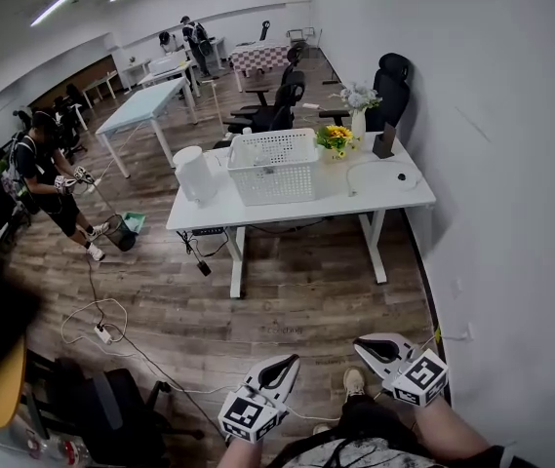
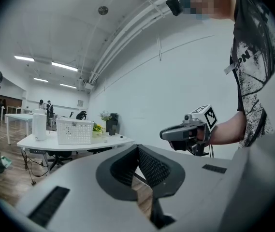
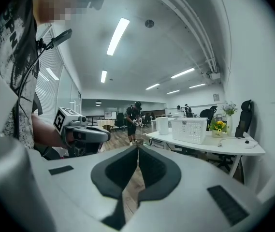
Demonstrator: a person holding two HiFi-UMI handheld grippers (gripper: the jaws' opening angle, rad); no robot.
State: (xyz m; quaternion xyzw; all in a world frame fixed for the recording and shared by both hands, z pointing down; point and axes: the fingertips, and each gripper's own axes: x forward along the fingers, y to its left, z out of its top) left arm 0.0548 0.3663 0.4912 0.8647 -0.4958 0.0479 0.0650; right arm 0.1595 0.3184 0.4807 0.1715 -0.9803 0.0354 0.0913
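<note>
two grey grippers: left gripper [image 1: 285, 362] and right gripper [image 1: 370, 343], each with jaws pressed together on nothing, well apart from one white rectangular desk [image 1: 394, 198] bearing one white perforated plastic basket [image 1: 274, 167].

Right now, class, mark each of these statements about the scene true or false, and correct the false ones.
1. The left hand-held gripper and the right hand-held gripper both have their jaws together, with nothing between them. True.
2. The white basket stands on the floor. False: it stands on the table.
3. In the head view, yellow flowers sit on the table just right of the white basket. True.
4. The left hand-held gripper touches the table. False: it is held well apart from it, above the floor.
</note>
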